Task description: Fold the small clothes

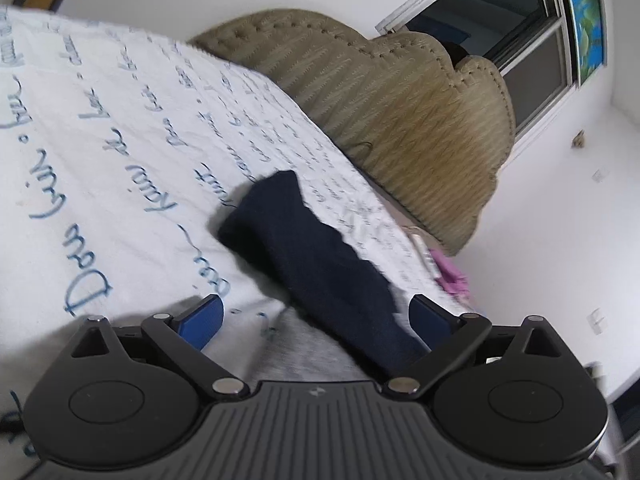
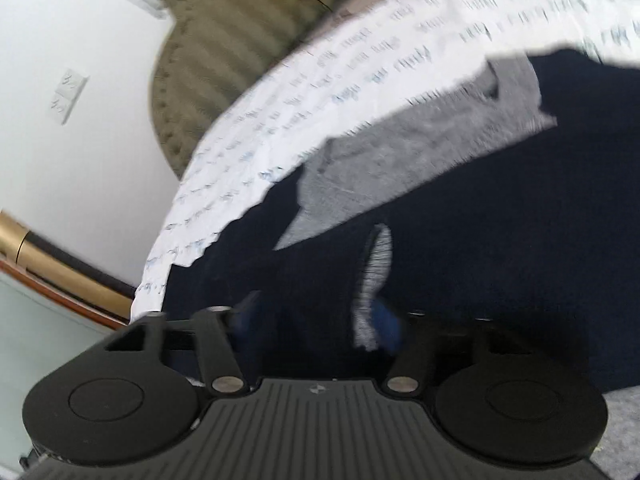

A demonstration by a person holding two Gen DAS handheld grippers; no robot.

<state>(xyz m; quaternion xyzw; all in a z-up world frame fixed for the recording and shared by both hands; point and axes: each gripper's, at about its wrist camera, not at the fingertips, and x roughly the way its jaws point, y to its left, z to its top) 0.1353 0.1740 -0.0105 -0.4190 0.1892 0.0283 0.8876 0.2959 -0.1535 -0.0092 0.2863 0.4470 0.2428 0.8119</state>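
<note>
The right gripper had its jaws fairly narrow, with dark navy cloth and a strip of grey knit bunched between the blue pads. The blur made it impossible to tell whether the pads actually pressed on the fabric. The left gripper stood wide, its pads clear of the navy piece that ran up between them across the white bedspread with blue script.

A grey garment lay partly under the navy one, both on the bed near the tan headboard. This looked like the gathering stage of a fold. The right side seemed to be taking an edge; the next move would call for a firm pinch there and the left closing on the navy piece to steady it.

Garment outlines were cut off, so their kind stayed unclear.
</note>
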